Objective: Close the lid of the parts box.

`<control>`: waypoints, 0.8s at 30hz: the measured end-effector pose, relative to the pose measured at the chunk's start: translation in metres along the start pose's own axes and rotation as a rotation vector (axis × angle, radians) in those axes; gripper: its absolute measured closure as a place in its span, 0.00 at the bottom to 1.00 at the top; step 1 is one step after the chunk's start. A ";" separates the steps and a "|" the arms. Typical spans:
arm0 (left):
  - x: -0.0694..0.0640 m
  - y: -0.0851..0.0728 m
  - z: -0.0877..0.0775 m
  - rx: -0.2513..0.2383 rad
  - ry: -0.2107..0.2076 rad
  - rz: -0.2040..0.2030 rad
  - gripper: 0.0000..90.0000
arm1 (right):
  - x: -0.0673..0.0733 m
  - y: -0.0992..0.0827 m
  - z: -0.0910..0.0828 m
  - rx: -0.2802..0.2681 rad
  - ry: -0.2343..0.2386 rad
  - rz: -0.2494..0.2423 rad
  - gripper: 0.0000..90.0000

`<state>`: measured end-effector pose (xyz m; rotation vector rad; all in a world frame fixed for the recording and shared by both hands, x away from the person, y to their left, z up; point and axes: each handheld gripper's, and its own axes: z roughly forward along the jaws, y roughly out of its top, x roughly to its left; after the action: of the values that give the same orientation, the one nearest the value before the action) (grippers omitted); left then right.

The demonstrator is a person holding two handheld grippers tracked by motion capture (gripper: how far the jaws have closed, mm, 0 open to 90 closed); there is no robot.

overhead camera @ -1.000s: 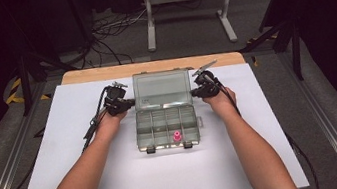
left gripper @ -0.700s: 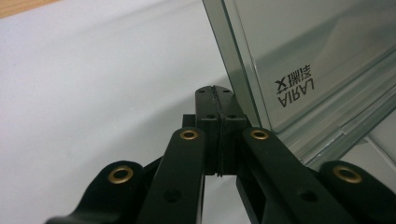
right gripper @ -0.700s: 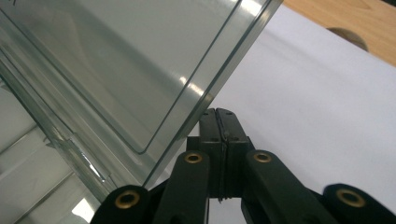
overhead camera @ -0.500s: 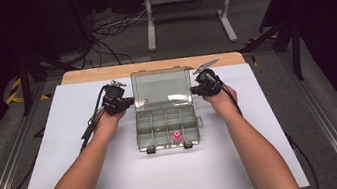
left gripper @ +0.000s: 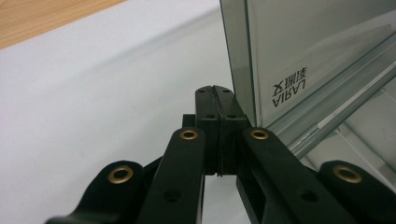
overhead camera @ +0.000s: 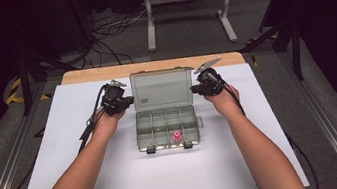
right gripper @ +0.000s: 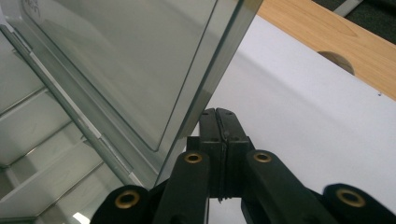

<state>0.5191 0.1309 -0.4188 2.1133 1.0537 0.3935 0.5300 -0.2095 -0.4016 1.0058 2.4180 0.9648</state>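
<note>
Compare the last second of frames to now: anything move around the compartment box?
No visible change. The left tool and right tool stay shut at either side edge of the open lid, gripping nothing. The clear compartment box sits in the same spot on the white table, with the pink piece in its front row.

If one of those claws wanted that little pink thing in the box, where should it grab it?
Probably by its narrow top, coming straight down from above. The pink piece stands upright in a front compartment of the open box, whose dividers and front wall hem in its sides, so only the top looks free.
</note>
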 end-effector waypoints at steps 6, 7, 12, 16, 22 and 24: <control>-0.003 0.000 -0.005 -0.002 -0.005 0.007 1.00 | 0.002 0.002 -0.007 -0.012 0.000 -0.022 1.00; -0.003 0.000 -0.006 -0.006 0.000 0.010 1.00 | 0.003 0.002 -0.008 -0.016 0.000 -0.025 1.00; -0.005 0.001 -0.011 -0.005 -0.005 0.023 1.00 | 0.004 0.003 -0.012 -0.022 0.007 -0.043 1.00; -0.007 0.000 -0.014 -0.010 -0.013 0.021 1.00 | 0.006 0.003 -0.016 -0.020 0.019 -0.044 1.00; -0.008 0.001 -0.017 -0.009 -0.014 0.029 1.00 | 0.008 0.001 -0.020 -0.026 0.027 -0.057 1.00; -0.009 0.000 -0.019 -0.007 -0.011 0.040 1.00 | 0.009 0.001 -0.021 -0.027 0.029 -0.058 1.00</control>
<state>0.5033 0.1327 -0.4053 2.1312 1.0039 0.4038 0.5125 -0.2124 -0.3867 0.9135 2.4368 0.9961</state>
